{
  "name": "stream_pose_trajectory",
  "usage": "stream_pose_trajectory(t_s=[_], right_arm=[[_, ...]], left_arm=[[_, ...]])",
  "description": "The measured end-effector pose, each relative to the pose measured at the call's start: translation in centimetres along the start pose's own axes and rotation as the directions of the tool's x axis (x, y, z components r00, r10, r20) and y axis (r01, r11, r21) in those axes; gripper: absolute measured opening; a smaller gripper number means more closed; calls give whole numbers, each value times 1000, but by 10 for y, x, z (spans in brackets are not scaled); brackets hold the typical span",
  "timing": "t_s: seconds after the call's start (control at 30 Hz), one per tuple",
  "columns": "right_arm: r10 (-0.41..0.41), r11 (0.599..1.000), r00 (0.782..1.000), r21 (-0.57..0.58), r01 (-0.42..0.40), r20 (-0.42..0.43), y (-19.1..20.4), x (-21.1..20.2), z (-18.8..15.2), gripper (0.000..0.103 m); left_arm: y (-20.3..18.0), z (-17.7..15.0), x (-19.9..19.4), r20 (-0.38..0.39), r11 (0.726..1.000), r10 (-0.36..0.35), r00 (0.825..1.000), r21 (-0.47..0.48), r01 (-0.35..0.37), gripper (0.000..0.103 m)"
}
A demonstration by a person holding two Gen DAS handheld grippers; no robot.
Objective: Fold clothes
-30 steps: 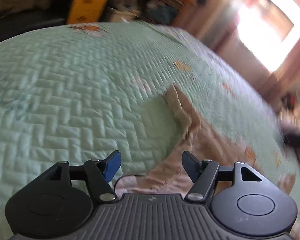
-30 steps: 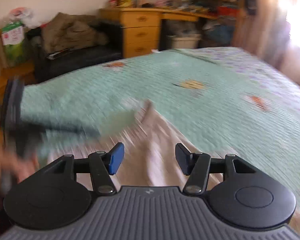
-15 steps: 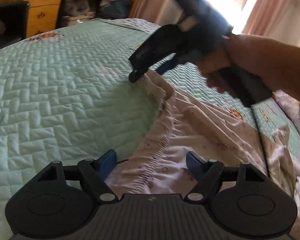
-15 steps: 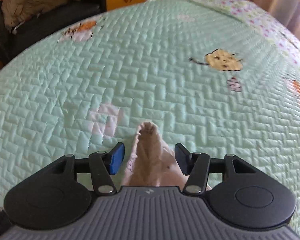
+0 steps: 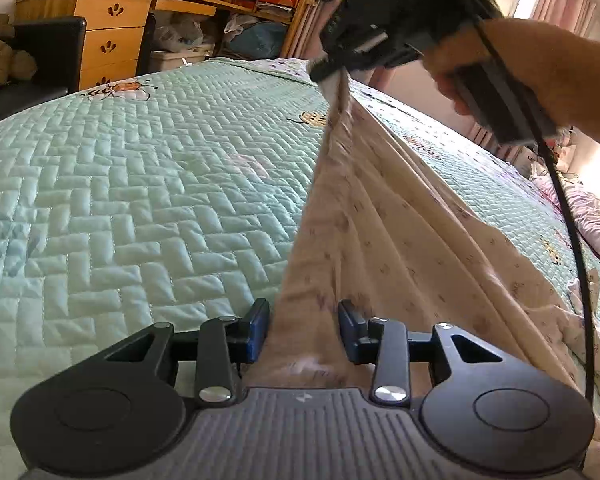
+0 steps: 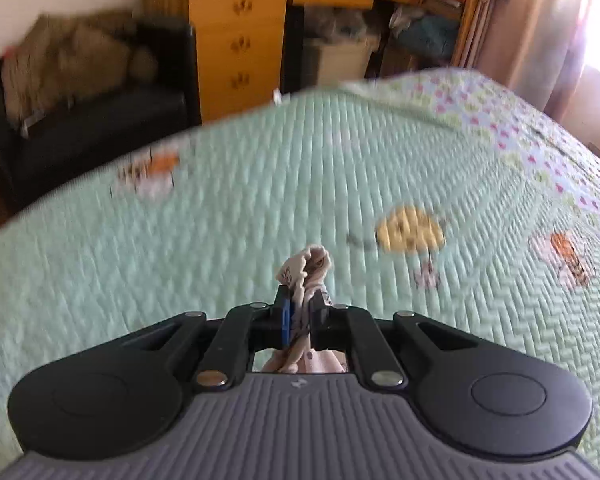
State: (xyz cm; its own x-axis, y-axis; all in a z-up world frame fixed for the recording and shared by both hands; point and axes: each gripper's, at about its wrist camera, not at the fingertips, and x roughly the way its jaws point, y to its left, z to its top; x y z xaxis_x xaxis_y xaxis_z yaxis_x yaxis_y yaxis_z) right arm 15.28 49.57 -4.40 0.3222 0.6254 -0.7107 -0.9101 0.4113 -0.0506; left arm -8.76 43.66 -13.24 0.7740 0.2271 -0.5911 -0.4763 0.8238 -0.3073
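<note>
A pale beige garment (image 5: 400, 240) with a small print lies on the green quilted bedspread (image 5: 140, 184), and one edge is lifted and stretched taut. My right gripper (image 6: 302, 314) is shut on a bunched corner of the garment (image 6: 306, 266); its jaws are still closing. In the left wrist view the right gripper (image 5: 332, 70) hangs above the bed in a person's hand (image 5: 540, 68), pulling the cloth up. My left gripper (image 5: 304, 330) sits low at the garment's near end. Its jaws are closing with the cloth between them, and a gap still shows at the pads.
A wooden chest of drawers (image 5: 108, 40) and cluttered desk stand beyond the bed, with a black sofa (image 6: 84, 128) holding a brown coat. More printed bedding (image 5: 596, 216) is heaped at the right. A black cable (image 5: 572, 232) hangs from the right gripper.
The right gripper closed on the garment's corner and lifted it, drawing the cloth taut. The left gripper's jaws narrowed around the garment's near end.
</note>
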Motion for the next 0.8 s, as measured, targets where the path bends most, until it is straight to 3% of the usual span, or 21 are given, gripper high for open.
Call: stream_pose_trajectory(t_s=[0.1,0.17,0.2,0.27,0.37,0.43,0.47,0.5,0.53,0.57,0.7,0.8], right_arm=[[-38,999,999,30,37,35,1,16,2,11],[-52,998,998,33,51,26,1,34,-1,21],[-10,998,1000,57,11,-29,-1,42,-5,29],[75,992,990,106,-62,-117,-4,55,-12,31],[100,993,995,69,-98,-29,6,17,-24,31],[110,994,994,-5,-110,9,18,-18,-39,33],[121,991,992,-64,-119,25,30,-38,-51,38],[132,986,991,-111,-128,31,42,-54,-63,49],[156,977,987,-152,-149,31,55,-71,-79,56],[182,966,983,-190,-173,28,69,-87,-96,64],[246,914,969,-333,-234,-6,130,-125,-158,64],[106,850,994,-520,-82,16,175,-120,-183,63]], left_arm=[[3,0,-1,7,1000,11,1000,-18,-10,48],[6,0,-3,11,999,13,1000,-37,-13,48],[9,1,-5,17,998,12,1000,-56,-11,49],[23,3,-15,61,991,7,998,-136,1,54],[53,6,-38,173,960,41,984,-279,9,60],[76,7,-58,262,926,106,959,-376,1,64],[85,6,-67,298,912,126,946,-411,8,68],[94,5,-73,322,896,153,934,-444,6,71],[99,4,-76,324,887,172,930,-462,-3,73],[102,4,-76,316,883,181,931,-470,-12,78],[105,1,-65,248,876,191,950,-480,-51,79],[102,1,-63,233,885,204,951,-459,-78,81]])
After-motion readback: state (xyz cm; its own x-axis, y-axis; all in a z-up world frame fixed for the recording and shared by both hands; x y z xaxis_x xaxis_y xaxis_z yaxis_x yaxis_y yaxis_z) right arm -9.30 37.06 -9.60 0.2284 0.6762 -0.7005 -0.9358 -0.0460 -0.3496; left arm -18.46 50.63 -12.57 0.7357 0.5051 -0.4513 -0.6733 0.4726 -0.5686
